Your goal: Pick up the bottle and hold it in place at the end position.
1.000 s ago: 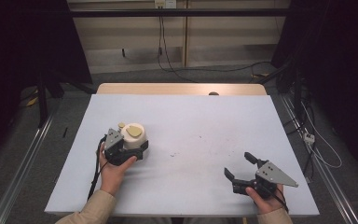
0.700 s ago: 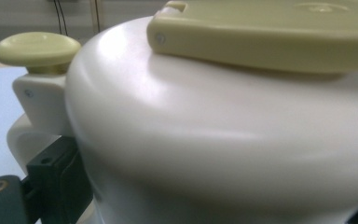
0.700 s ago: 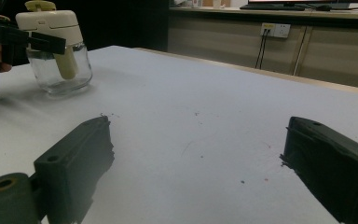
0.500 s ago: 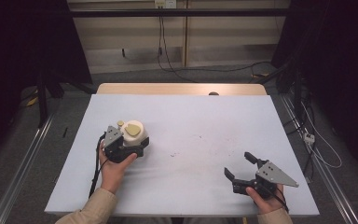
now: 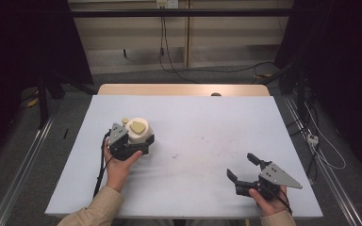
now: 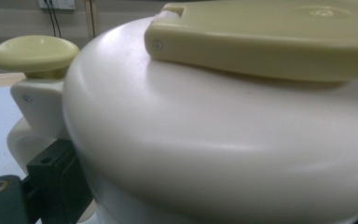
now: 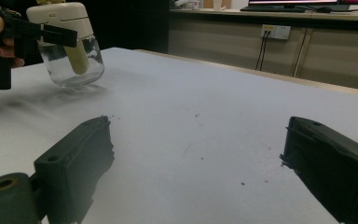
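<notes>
A glass jar (image 7: 77, 65) carries a cream domed lid (image 5: 139, 129) with a pale yellow handle plate and a yellow knob (image 6: 35, 53). My left gripper (image 5: 141, 141) is shut on the lid's sides at the table's left middle. The right gripper view has the lid (image 7: 60, 16) clamped between the left gripper's (image 7: 42, 31) black jaws, the jar tilted with its base just off the table. Close up, the lid (image 6: 214, 140) sits against one black finger (image 6: 51, 182). My right gripper (image 5: 240, 165) rests open near the front right, nothing between its jaws (image 7: 200, 172).
The pale blue table top (image 5: 207, 122) has a few dark specks (image 7: 242, 183) near its middle. A wooden edge (image 5: 184, 89) runs along the far side. Cables and a wall socket (image 7: 272, 31) lie beyond the table; metal rails flank it.
The left gripper has shifted slightly with the lidded jar in its grip. The right gripper has stayed where it was, still open.
</notes>
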